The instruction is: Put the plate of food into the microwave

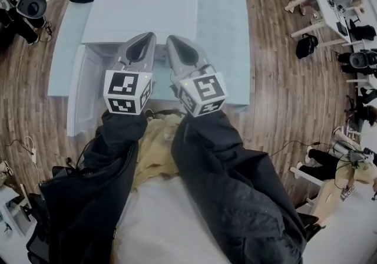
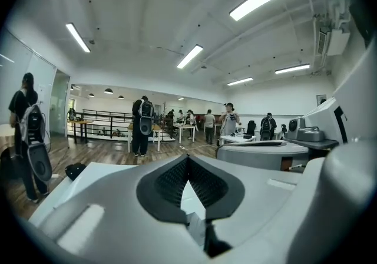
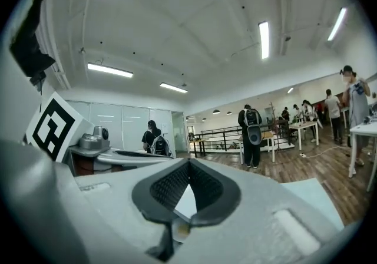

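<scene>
Above the white microwave [image 1: 141,15], which is set on a light blue table [image 1: 231,39] with its door [image 1: 78,98] swung open at the left, two grippers are held side by side. The left gripper [image 1: 141,46] is seen with its jaws clenched together at the tips and nothing caught between them, its marker cube [image 1: 126,92] backed by a dark sleeve [image 1: 112,151]. Just beside it, the right gripper [image 1: 180,50] is likewise pressed closed on nothing, its jaws pointed level across a room where people [image 3: 252,133] are seen standing.

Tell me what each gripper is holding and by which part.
Nothing is held. The left gripper and the right gripper are both shut, with nothing between their jaws.
</scene>
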`<state>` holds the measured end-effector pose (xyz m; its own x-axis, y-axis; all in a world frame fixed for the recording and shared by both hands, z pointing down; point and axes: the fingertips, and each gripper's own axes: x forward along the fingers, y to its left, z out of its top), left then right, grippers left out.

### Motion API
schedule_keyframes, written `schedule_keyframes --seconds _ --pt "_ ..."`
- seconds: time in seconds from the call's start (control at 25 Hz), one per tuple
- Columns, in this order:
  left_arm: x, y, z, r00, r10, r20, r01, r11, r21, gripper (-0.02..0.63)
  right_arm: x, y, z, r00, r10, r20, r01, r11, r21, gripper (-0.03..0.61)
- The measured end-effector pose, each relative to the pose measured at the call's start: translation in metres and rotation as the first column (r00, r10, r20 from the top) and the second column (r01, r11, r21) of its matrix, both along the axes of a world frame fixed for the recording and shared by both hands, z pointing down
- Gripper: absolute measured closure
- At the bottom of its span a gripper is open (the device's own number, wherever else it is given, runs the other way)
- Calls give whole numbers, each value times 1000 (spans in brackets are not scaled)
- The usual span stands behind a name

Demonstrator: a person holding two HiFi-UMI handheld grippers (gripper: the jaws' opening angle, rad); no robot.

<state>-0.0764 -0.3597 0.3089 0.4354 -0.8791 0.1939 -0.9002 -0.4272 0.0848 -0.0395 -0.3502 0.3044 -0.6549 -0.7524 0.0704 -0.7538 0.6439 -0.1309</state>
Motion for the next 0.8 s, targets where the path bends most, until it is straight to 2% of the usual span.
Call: schedule_keyframes --seconds 0.44,0.8 --pt "6 -10 -20 1000 -13 8 13 998 57 614 9 -11 -27 999 43 -34 -39 993 108 584" --pt "0 -11 -23 999 -44 25 42 997 71 614 1 -12 -34 999 23 -27 -20 991 136 586"
